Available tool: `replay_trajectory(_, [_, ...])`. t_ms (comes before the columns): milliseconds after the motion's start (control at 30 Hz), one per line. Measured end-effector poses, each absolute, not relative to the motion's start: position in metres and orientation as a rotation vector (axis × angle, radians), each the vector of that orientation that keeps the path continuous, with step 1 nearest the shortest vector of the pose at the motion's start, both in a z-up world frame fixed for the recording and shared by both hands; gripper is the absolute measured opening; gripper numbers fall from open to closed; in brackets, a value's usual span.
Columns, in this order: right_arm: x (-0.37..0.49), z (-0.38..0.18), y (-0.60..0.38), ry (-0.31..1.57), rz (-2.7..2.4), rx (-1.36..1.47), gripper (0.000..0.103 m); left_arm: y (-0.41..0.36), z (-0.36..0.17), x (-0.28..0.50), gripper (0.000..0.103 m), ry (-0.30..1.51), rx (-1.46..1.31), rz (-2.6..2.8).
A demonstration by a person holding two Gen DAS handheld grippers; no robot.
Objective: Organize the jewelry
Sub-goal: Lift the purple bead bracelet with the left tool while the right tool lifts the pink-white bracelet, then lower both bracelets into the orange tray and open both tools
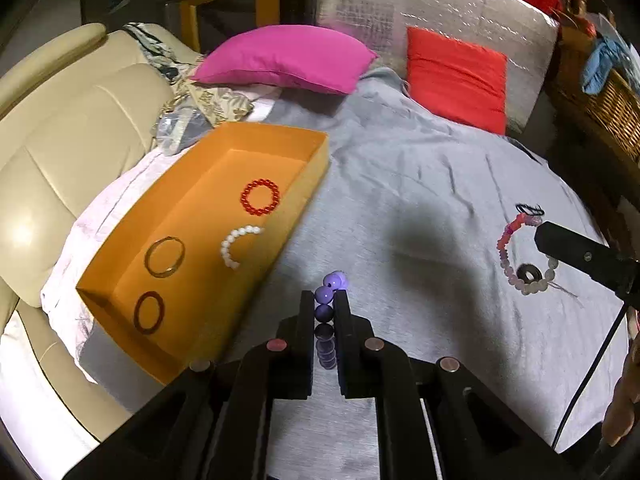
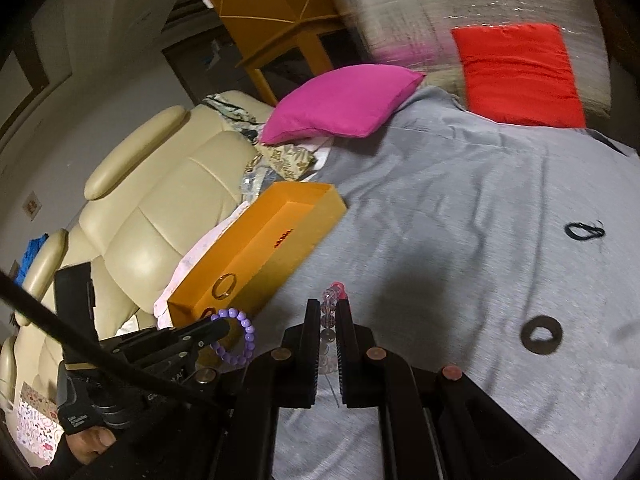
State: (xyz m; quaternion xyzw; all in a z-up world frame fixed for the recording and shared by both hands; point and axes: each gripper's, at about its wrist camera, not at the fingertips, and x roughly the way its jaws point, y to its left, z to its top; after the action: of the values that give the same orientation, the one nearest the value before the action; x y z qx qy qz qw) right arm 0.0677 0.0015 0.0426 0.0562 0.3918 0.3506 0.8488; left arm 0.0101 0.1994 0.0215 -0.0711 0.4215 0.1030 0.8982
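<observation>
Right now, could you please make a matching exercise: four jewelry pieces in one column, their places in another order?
1. purple bead bracelet
2. pink and clear bead bracelet
3. red bead ring-shaped bracelet
4. dark flat ring

a. on the grey cloth
b. in the left claw
c. inside the orange box
d. in the right claw

Pairs: 1-b, 2-d, 3-c, 4-a

One orange box point(image 1: 308, 178) holds four pieces: a red bead bracelet point(image 1: 260, 197), a white bead bracelet point(image 1: 236, 245), a clear bangle point(image 1: 164, 256) and a dark red bangle point(image 1: 149, 312). Outside it are two more bead bracelets, purple point(image 1: 330, 294) and pink point(image 1: 510, 240), one dark ring point(image 1: 529, 274), one black hair tie point(image 1: 530, 210). Two cushions: pink cushion point(image 1: 288, 58), red cushion point(image 1: 456, 78).
</observation>
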Motion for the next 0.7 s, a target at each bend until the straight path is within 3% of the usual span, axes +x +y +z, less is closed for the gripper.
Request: replay_trajectory(700, [0.118,0.058,0.143,0.825,0.867,0.056,0.008,0.309,0.028,0.017,0.009,0.828,-0.239,0.412])
